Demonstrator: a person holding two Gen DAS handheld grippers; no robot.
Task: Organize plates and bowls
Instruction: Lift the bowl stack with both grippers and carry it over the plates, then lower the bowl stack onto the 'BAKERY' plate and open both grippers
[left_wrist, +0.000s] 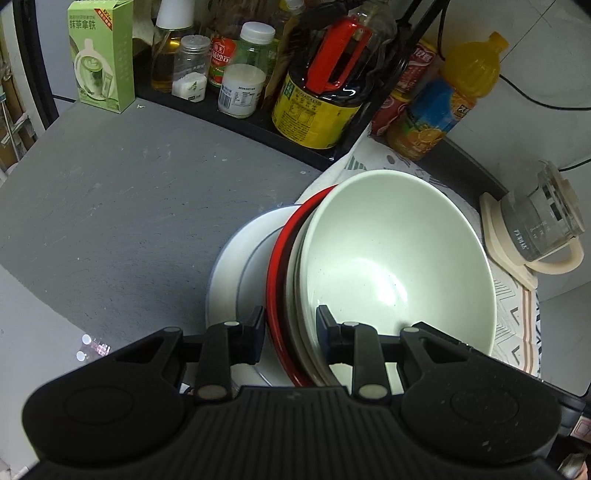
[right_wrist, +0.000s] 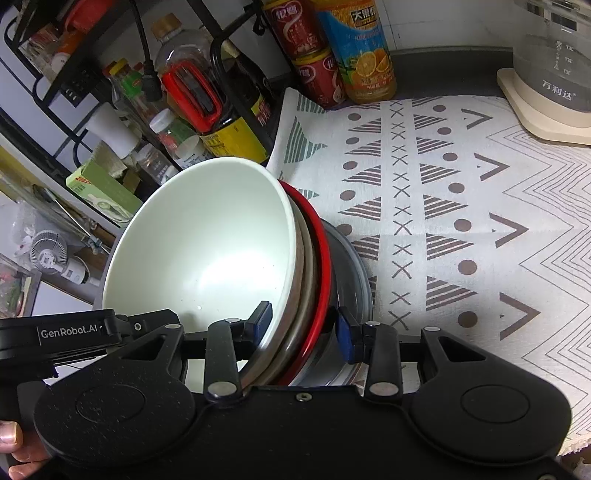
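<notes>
Left gripper (left_wrist: 291, 334), clamped across the near rims of a nested stack: one finger stands outside the red plate (left_wrist: 275, 273), the other inside the pale green bowl (left_wrist: 399, 266). Right gripper (right_wrist: 303, 326), likewise clenched on the opposite edge of the same stack, one finger inside the pale green bowl (right_wrist: 207, 251) and the other beyond the red plate (right_wrist: 323, 258), against the white blue-rimmed plate (right_wrist: 354, 280). The stack thus lies directly ahead of both grippers, tilted on edge between them, with a greyish dish (right_wrist: 304, 258) sandwiched between bowl and red plate.

Handling: the pieces appear glazed and rigid, so probably smooth, slippery and breakable; four together are likely heavy, and loosely nested pieces may slide against each other if the tilt grows. The rims are the sensible hold, gripped on two opposite sides as here.

Surroundings: beyond the left gripper, a bare grey counter (left_wrist: 129, 206); beyond the right gripper, a patterned cloth (right_wrist: 461, 206) spread on that counter. Farther ahead stand a black rack (left_wrist: 236, 118) of condiment bottles, a matcha latte box (left_wrist: 101, 55), an orange juice bottle (left_wrist: 443, 103) and a glass kettle (left_wrist: 543, 225) on its cream base. A thumb (right_wrist: 11, 439) shows at the lower left of the right view.
</notes>
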